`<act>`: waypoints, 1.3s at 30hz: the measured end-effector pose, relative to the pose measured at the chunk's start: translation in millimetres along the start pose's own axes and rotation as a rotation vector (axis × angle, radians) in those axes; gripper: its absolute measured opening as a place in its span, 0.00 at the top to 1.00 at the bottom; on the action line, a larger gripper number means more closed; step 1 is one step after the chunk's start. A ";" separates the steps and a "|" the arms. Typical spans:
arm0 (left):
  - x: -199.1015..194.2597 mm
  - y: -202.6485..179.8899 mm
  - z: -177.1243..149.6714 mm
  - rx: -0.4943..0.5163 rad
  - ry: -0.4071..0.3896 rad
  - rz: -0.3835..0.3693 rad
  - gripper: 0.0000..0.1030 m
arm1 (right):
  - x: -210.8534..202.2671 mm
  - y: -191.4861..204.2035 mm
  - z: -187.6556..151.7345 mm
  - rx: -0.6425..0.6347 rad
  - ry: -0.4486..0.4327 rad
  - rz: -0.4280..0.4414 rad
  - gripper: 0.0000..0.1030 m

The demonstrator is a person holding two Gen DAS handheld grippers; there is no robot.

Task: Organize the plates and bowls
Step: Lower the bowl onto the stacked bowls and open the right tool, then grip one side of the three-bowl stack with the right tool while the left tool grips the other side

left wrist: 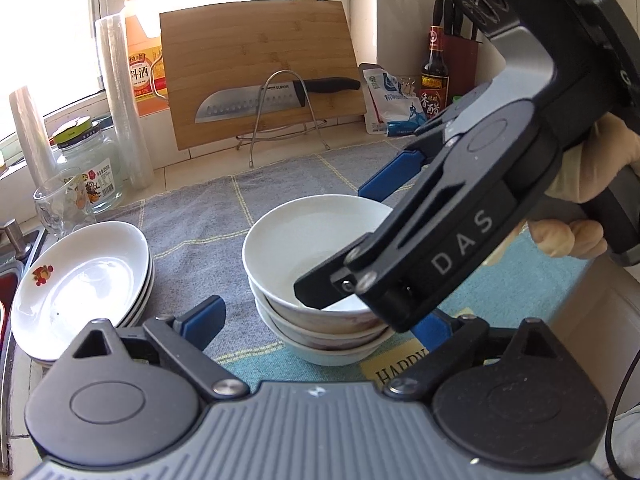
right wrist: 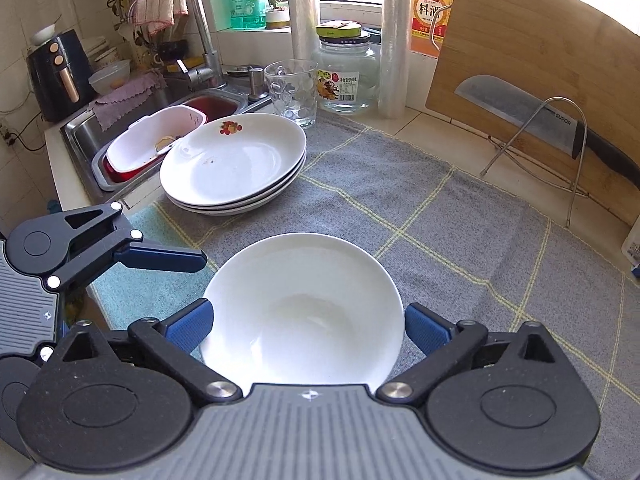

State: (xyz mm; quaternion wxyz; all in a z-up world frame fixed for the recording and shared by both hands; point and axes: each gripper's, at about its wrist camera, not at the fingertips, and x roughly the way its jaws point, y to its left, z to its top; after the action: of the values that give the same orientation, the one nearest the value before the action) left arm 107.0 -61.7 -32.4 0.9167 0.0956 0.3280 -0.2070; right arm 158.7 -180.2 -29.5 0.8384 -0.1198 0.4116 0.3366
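A stack of three white bowls [left wrist: 316,248] stands on the grey checked mat [left wrist: 200,220]; the top bowl also shows in the right wrist view [right wrist: 304,300]. A stack of three white plates [left wrist: 80,284] with a fruit print sits to the left, seen too in the right wrist view [right wrist: 236,160]. My right gripper [right wrist: 308,326] is open, with its blue fingers [right wrist: 190,326] on either side of the top bowl's rim. My left gripper [left wrist: 320,326] is open, just in front of the bowl stack. The right gripper's body [left wrist: 460,240] hangs over the bowls in the left wrist view.
A bamboo cutting board [left wrist: 260,68] and a knife [left wrist: 276,98] on a wire stand lean at the back. A glass [right wrist: 291,92], a jar [right wrist: 346,76] and rolls of wrap [right wrist: 394,40] stand near the window. The sink [right wrist: 132,116] holds a red and white tub.
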 end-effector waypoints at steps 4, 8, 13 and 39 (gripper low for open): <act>-3.0 6.6 -3.7 0.003 -0.006 -0.011 0.06 | -12.2 -2.6 -1.1 0.000 -0.039 -0.031 0.00; -4.1 15.6 -8.6 0.024 -0.013 -0.048 0.04 | -28.1 -6.1 -8.2 0.015 -0.075 -0.051 0.00; -3.6 24.2 -14.5 0.116 -0.025 -0.118 0.03 | -42.6 -5.1 -24.2 0.026 -0.081 -0.102 0.00; 53.0 19.9 -11.0 0.256 0.171 -0.196 0.03 | 21.9 -23.7 -70.7 -0.289 0.064 0.029 0.00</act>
State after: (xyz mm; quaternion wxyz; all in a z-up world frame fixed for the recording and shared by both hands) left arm 146.6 -57.2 -74.0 0.8413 0.1966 0.3834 -0.3265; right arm 140.9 -221.4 -92.9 0.7940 -0.2441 0.3869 0.4004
